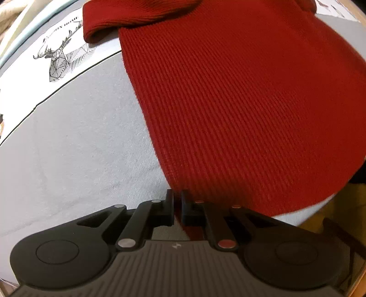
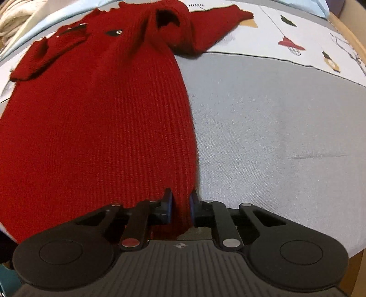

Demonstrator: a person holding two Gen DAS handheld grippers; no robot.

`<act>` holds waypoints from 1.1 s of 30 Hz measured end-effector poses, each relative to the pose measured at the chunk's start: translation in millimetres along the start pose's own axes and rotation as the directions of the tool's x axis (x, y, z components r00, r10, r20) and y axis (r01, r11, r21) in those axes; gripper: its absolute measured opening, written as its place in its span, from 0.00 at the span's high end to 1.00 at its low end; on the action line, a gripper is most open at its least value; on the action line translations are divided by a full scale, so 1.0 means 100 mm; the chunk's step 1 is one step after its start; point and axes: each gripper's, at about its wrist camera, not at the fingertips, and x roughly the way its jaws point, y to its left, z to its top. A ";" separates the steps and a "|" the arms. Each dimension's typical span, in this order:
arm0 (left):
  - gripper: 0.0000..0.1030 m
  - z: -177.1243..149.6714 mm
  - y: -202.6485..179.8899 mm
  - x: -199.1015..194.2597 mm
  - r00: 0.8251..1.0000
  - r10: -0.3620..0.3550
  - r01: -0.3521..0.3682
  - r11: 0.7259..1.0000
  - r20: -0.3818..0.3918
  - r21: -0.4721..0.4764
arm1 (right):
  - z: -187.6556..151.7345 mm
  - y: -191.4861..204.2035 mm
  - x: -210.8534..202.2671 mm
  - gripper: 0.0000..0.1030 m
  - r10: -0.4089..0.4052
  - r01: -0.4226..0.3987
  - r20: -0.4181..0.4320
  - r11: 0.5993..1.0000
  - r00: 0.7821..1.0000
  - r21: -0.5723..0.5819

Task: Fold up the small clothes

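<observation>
- The red knitted sweater [image 2: 96, 109] is laid out on a grey cloth-covered surface [image 2: 274, 128], with its hem nearest both cameras and its neck and sleeves at the far end, close to a printed white band.
- The left gripper [image 1: 177, 201] is seen nearly shut, with a thin edge of the hem's left corner pinched between its jaws.
- The right gripper [image 2: 180, 201] is closed on a thicker bunch of knit at the hem's right corner; the fabric is seen running down between the blue pads [image 2: 169, 205].
- The long axis of the garment is run from hem to collar [image 2: 169, 18], away from the grippers; one sleeve [image 2: 219, 25] is splayed out to the right at the top, and the other is folded back over the left shoulder.
- A slip from the left jaws is judged the main risk, since only a sliver of knit is caught there.
- A skewed fold is likely if the two corners are lifted unevenly, because the ribbed knit stretches easily.
- The spread sleeve may be dragged or trapped untidily if the hem is carried toward the collar.
</observation>
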 end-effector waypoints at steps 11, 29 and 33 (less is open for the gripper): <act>0.90 0.09 -0.05 -0.28 0.994 0.003 0.002 0.999 0.113 -0.046 | -0.10 0.07 -0.22 0.78 -0.006 0.012 0.072 0.996 0.997 -0.087; 0.60 1.39 -0.32 -1.45 0.814 0.159 0.043 0.943 0.558 -0.331 | 0.24 0.01 -0.44 0.75 -0.069 0.037 0.296 0.993 0.953 0.110; 0.58 1.69 -0.35 -1.49 0.759 0.194 0.090 0.914 0.622 -0.395 | 0.33 -0.08 -0.54 0.73 -0.080 0.016 0.379 0.986 0.922 0.169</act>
